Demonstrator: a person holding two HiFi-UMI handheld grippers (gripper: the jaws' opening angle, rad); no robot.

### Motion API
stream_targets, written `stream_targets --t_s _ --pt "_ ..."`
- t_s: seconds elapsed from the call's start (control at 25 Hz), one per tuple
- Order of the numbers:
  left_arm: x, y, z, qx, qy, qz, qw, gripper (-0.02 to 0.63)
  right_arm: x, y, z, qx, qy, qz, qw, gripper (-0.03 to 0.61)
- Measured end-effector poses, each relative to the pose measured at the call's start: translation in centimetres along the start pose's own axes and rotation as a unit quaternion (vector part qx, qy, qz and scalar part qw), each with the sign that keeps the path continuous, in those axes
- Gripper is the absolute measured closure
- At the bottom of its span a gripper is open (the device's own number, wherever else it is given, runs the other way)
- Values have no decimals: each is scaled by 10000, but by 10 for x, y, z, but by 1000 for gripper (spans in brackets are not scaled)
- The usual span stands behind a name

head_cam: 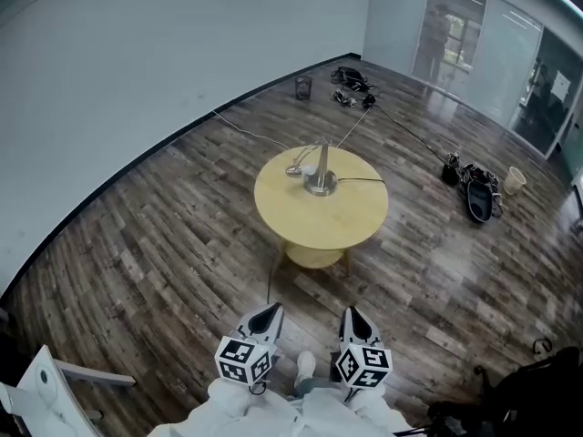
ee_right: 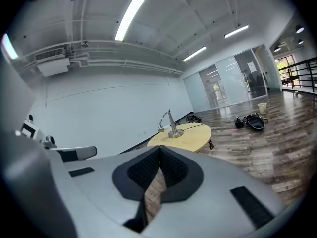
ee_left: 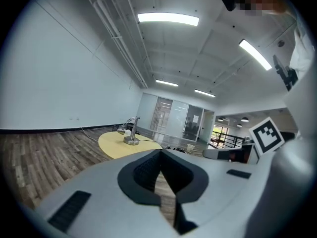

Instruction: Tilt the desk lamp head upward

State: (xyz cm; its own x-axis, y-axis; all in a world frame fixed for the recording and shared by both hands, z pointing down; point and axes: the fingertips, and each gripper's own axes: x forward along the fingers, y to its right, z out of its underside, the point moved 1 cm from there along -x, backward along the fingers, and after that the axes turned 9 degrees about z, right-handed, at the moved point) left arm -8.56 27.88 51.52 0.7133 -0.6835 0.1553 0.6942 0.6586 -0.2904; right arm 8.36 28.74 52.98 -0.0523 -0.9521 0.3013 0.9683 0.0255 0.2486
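A silver desk lamp [head_cam: 319,178] stands on a round yellow table [head_cam: 355,221] in the middle of the room. Its head [head_cam: 296,168] hangs low to the left of the base, close to the tabletop. Both grippers are held near my body, far short of the table. The left gripper [head_cam: 270,316] is shut with nothing in it, and the right gripper [head_cam: 354,318] beside it is shut and empty too. In the left gripper view the lamp [ee_left: 131,133] is small beyond the closed left gripper [ee_left: 161,153]. In the right gripper view the lamp [ee_right: 171,126] shows above the right gripper [ee_right: 159,150].
Wood floor surrounds the table. A lamp cable [head_cam: 363,179] runs off the tabletop. Black bags [head_cam: 478,189], a paper cup [head_cam: 515,179] and cables lie at the right and back. A small bin [head_cam: 302,86] stands by the wall. A white chair [head_cam: 46,391] is at lower left.
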Motion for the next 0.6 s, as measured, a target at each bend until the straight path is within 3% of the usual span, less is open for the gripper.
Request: stream_targets --t_s 0.6 --pt "130 -66 -58 69 50 -57 9999 612 139 34 -71 -36 60 -45 10000 566"
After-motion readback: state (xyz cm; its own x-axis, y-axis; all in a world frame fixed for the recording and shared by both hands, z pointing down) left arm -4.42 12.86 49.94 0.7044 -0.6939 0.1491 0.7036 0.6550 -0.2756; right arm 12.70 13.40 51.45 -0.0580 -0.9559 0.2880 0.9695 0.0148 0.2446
